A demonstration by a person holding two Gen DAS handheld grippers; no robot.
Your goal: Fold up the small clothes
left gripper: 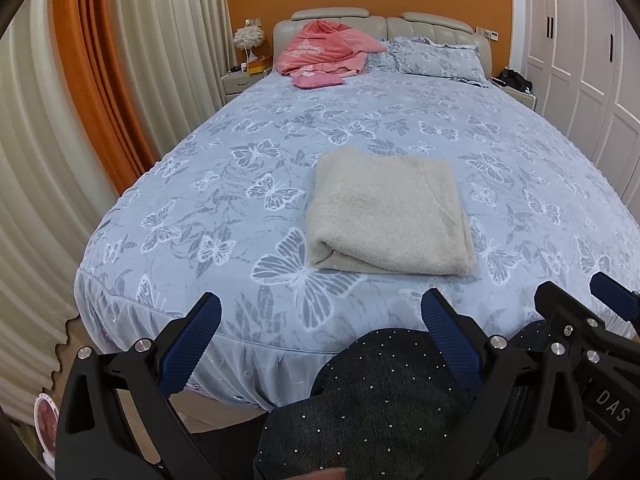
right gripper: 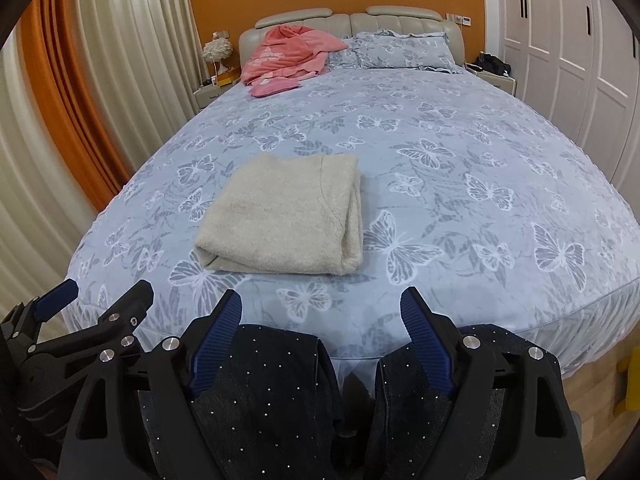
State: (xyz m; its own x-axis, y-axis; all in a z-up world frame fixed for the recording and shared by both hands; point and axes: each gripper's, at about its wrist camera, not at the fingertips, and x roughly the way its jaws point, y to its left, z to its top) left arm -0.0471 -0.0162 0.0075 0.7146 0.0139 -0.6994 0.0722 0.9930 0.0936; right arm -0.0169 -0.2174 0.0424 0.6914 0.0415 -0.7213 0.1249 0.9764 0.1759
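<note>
A cream knitted garment lies folded into a rectangle on the blue butterfly bedspread, near the foot of the bed; it also shows in the right wrist view. My left gripper is open and empty, held back over the foot edge, short of the garment. My right gripper is open and empty too, beside the left one, also short of the garment. The right gripper shows at the lower right of the left wrist view.
A pink garment pile and pillows lie at the headboard. Curtains hang on the left, white wardrobes stand on the right. The person's dark studded trousers fill the space below the grippers.
</note>
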